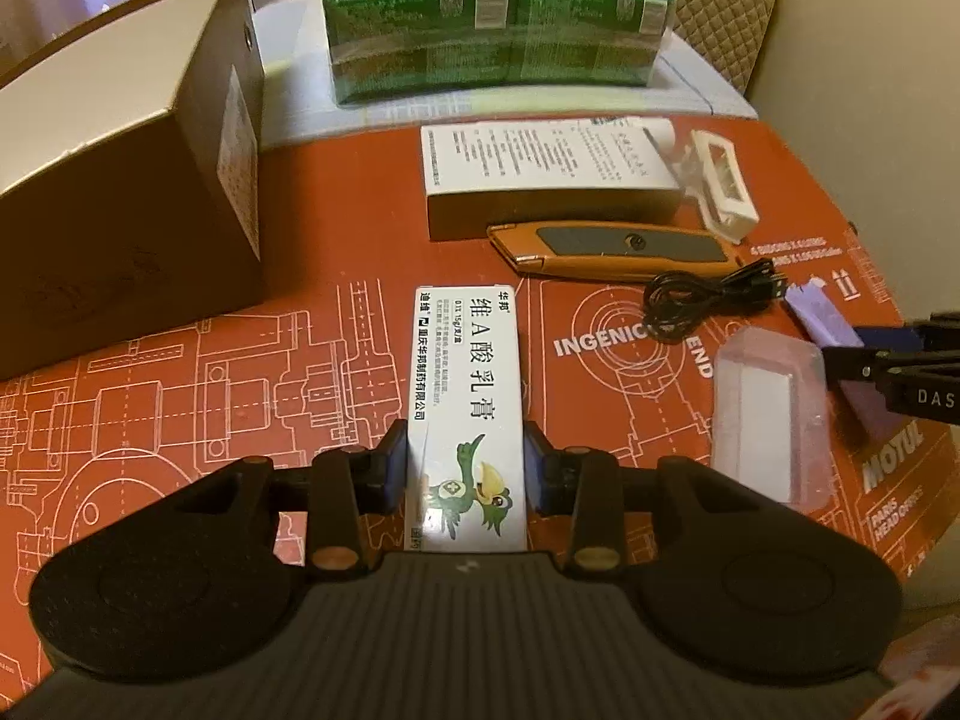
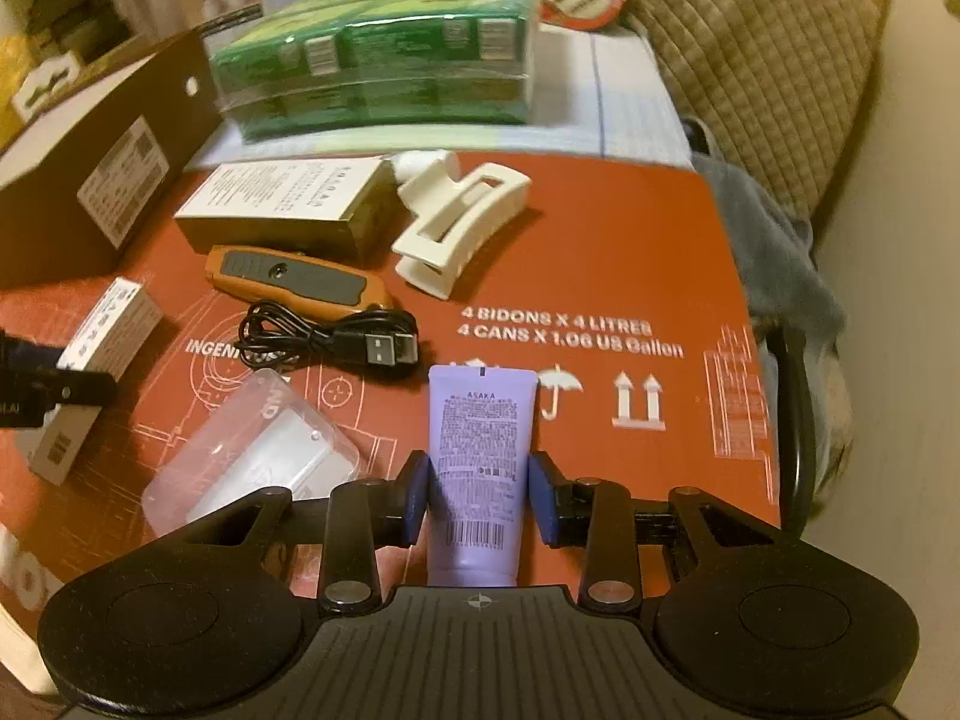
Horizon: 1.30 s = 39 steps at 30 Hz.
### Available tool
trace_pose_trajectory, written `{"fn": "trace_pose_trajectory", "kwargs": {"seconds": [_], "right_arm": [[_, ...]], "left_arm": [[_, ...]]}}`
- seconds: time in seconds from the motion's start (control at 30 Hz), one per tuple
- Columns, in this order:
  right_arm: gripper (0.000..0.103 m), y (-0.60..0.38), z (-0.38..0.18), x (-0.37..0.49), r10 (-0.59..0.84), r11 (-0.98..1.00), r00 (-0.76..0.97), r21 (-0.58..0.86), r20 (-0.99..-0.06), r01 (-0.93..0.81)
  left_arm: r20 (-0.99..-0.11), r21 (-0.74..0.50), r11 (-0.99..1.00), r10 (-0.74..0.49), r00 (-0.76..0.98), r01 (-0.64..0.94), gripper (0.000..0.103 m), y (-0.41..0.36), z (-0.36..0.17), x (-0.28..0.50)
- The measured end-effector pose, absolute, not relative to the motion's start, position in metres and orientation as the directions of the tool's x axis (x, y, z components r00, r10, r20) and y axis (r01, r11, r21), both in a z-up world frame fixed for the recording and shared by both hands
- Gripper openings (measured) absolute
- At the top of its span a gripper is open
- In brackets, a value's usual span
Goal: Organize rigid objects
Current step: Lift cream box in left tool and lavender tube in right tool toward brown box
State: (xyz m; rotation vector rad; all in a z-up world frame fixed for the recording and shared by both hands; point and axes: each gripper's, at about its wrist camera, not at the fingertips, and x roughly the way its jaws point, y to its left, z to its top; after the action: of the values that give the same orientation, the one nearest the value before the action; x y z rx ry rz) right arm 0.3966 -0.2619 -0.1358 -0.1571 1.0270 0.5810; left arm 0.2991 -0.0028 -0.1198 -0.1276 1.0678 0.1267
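My left gripper is shut on a white ointment box with a green bird, which points away over the red mat. My right gripper is shut on a purple tube that also shows in the left wrist view. Ahead lie an orange utility knife, a coiled black USB cable, a white hair claw, a white-and-gold carton and a clear plastic case.
A large brown cardboard box stands at the left. A green shrink-wrapped pack sits at the back. A quilted cushion lies at the far right. The red mat ends at the right edge.
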Motion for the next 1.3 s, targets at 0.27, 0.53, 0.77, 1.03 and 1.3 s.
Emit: {"fn": "trace_pose_trajectory", "kwargs": {"seconds": [0.27, 0.53, 0.77, 1.03, 1.3], "right_arm": [[0.032, -0.28, -0.113, 0.391, 0.433, 0.861, 0.385, 0.247, -0.815, -0.445], [0.032, -0.257, -0.075, 0.381, 0.507, 0.823, 0.405, 0.289, -0.761, -0.488], [0.032, -0.209, -0.051, 0.37, 0.592, 0.751, 0.367, 0.326, -0.717, -0.575], [0.032, -0.13, -0.031, 0.363, 0.683, 0.651, 0.304, 0.364, -0.664, -0.667], [0.032, -0.05, -0.007, 0.367, 0.744, 0.572, 0.275, 0.369, -0.609, -0.732]], "left_arm": [[-0.847, -0.071, 0.981, 0.037, 0.531, -0.182, 0.033, 0.003, -0.091, 0.283], [-0.805, -0.093, 0.974, 0.048, 0.591, -0.206, 0.033, 0.016, -0.056, 0.269], [-0.763, -0.103, 0.964, 0.083, 0.641, -0.247, 0.033, 0.046, -0.027, 0.254], [-0.727, -0.062, 0.944, 0.179, 0.663, -0.324, 0.033, 0.103, -0.001, 0.241], [-0.694, 0.003, 0.923, 0.279, 0.664, -0.384, 0.033, 0.168, 0.018, 0.236]]}}
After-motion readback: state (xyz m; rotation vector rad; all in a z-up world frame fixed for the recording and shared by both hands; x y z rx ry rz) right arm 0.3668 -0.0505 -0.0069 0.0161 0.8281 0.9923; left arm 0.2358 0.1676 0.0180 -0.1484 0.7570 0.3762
